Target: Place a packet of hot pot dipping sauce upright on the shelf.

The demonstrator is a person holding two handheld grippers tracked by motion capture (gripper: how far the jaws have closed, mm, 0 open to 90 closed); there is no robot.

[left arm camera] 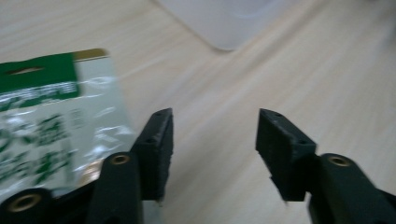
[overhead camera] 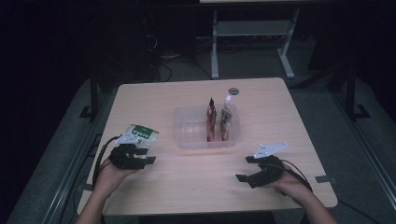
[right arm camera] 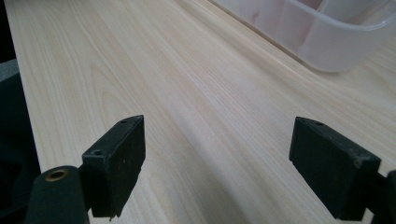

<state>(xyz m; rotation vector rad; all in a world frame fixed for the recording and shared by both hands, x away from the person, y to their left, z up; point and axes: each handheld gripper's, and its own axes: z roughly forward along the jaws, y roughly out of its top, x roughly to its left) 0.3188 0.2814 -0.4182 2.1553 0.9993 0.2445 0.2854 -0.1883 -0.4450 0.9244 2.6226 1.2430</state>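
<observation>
Both grippers, left (overhead camera: pixel 148 155) and right (overhead camera: pixel 244 168), gape empty at lower frame beside a green packet (overhead camera: pixel 139 135); clear tub (overhead camera: pixel 187 140) holds two sachets (overhead camera: pixel 211 122).

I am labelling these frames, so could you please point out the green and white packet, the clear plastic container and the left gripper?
green and white packet (overhead camera: pixel 140 135): high view, its printed front.
clear plastic container (overhead camera: pixel 187 140): high view, near wall.
left gripper (left arm camera: pixel 212 144): left gripper view, between its jaws.

From above my side, the high camera looks forward and down over the whole pale wooden table (overhead camera: pixel 196 182). Each gripper camera rides low, peering along my black fingers (left arm camera: pixel 156 149) close over the wood, both sharing the clear plastic tub (right arm camera: pixel 327 42) ahead.
</observation>
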